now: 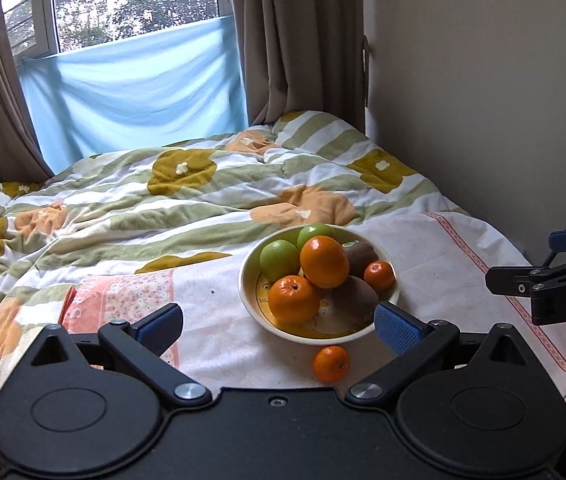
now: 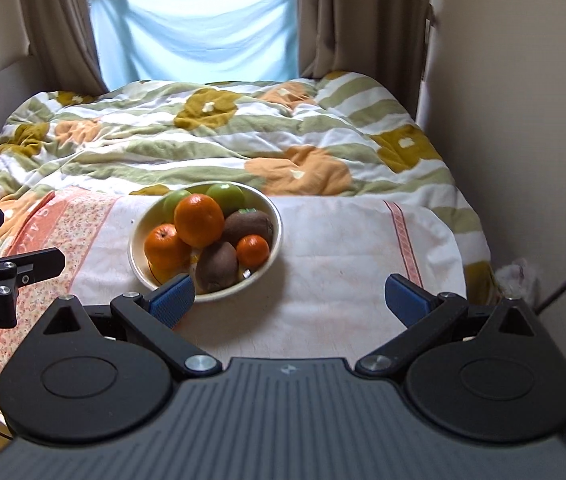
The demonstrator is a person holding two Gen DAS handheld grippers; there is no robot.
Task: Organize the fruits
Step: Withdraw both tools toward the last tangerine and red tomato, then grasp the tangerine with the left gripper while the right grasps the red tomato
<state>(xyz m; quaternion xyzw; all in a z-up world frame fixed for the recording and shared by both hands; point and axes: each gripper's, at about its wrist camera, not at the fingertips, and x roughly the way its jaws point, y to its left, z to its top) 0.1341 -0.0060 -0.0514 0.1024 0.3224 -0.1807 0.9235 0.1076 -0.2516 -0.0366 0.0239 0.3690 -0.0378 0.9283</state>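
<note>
While both tools gape wide, empty | bowl (image 1: 391,300) full | mandarin (image 1: 331,363) outside, touching towel (image 1: 435,248)

Bowls: one cream bowl (image 1: 247,280) on the towel.
Large oranges: two, both in the bowl, one (image 1: 324,261) stacked above the other (image 1: 293,299).
Small mandarins: two, one in the bowl (image 1: 379,275) and one loose on the towel (image 1: 331,363), just outside the near rim.
Green apples: two, at the far side of the bowl, (image 1: 279,256) and (image 1: 315,231).
Kiwis: two, brown and fuzzy, (image 1: 355,298) and (image 1: 361,257).
Fruits in all: eight, seven in the bowl, one outside.
Towels: one white towel (image 1: 443,264) with pink borders.
Quilts: one flowered quilt (image 1: 143,200).
Grippers: two, the left gripper (image 1: 279,326) and the right gripper (image 2: 291,298), each with two blue pads spread wide.
</note>
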